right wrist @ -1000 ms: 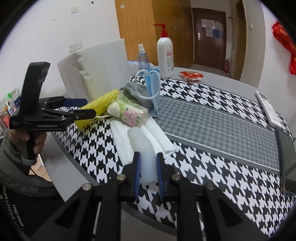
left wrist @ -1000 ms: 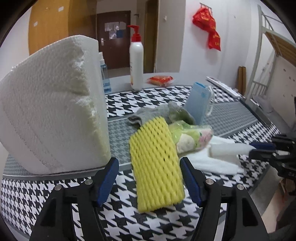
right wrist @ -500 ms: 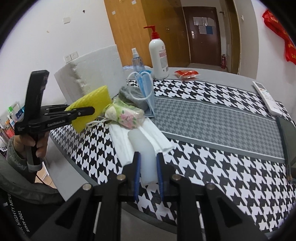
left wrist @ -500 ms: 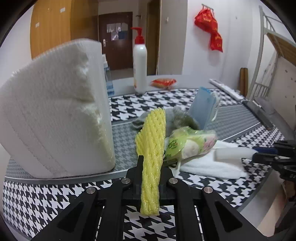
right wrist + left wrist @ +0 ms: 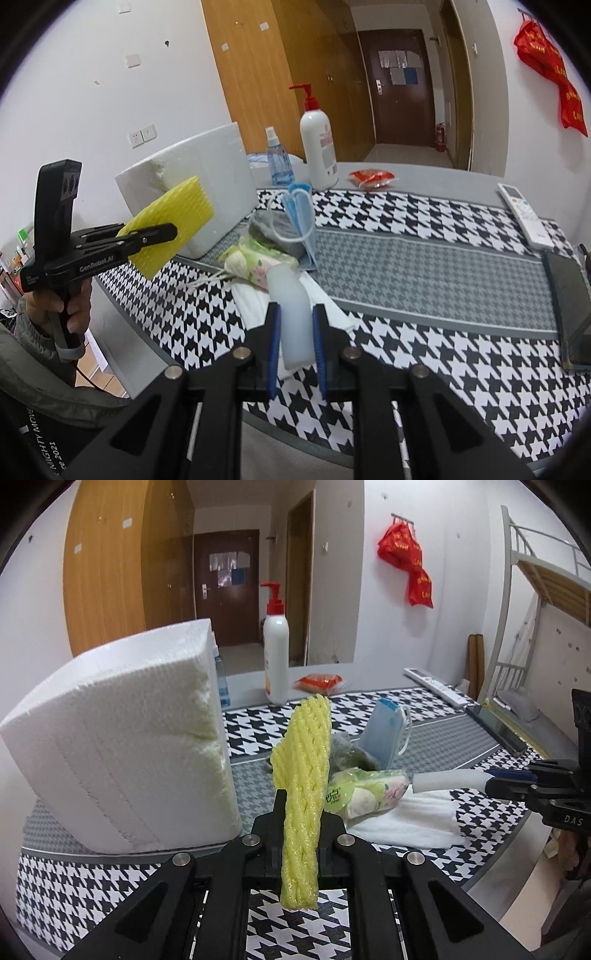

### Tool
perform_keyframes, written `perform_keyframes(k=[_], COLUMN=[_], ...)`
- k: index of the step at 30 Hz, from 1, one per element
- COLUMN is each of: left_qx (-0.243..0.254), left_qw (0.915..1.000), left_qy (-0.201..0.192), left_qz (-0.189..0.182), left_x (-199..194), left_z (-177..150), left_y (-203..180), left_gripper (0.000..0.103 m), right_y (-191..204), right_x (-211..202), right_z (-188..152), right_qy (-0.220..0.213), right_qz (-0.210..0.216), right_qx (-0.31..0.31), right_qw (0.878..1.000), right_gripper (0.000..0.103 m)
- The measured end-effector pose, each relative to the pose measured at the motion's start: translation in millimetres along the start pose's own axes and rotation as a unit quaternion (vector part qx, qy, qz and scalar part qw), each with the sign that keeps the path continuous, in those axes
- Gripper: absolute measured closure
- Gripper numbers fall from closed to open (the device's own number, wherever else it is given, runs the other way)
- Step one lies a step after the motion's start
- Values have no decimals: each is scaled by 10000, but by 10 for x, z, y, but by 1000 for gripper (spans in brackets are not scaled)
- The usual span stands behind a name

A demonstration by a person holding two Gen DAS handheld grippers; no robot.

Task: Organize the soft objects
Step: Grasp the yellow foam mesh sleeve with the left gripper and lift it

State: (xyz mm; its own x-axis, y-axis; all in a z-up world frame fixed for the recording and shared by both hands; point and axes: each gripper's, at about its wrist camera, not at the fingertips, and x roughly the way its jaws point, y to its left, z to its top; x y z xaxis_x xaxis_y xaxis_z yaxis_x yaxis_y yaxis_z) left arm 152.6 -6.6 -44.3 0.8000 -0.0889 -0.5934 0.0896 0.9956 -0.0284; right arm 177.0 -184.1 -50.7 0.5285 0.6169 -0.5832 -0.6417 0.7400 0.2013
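Note:
My left gripper [image 5: 300,812] is shut on a yellow foam net sleeve [image 5: 303,794] and holds it upright above the table; it also shows in the right wrist view [image 5: 173,225]. My right gripper [image 5: 295,332] is shut on a white foam piece [image 5: 291,306], held above a folded white cloth [image 5: 406,823]. Between them lie a green tissue pack [image 5: 362,794], a grey sock [image 5: 273,225] and a blue face mask [image 5: 386,734]. A big white foam block [image 5: 122,746] stands at the left.
A pump bottle [image 5: 275,661], a blue spray bottle [image 5: 279,158] and a red snack packet [image 5: 373,177] stand at the back. A remote [image 5: 521,214] and a dark phone [image 5: 569,295] lie at the right. The table edge runs close below both grippers.
My left gripper shut on the yellow foam net and lifted it off the table. My right gripper rose slightly, still gripping the white foam piece.

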Motion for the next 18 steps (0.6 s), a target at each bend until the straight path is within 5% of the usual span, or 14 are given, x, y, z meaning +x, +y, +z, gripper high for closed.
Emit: perform_keyframes(k=[18], left_qx=[7], left_qw=[9983], left_qy=[-586], left_qz=[-23], left_x=[-395], left_z=[168], left_y=[52], left_gripper=[92], right_y=[240], right_x=[-147], right_z=[255], right_qy=[-487], right_qz=[-77], right_qx=[-40], right_qw=[9988], right_gripper=[83])
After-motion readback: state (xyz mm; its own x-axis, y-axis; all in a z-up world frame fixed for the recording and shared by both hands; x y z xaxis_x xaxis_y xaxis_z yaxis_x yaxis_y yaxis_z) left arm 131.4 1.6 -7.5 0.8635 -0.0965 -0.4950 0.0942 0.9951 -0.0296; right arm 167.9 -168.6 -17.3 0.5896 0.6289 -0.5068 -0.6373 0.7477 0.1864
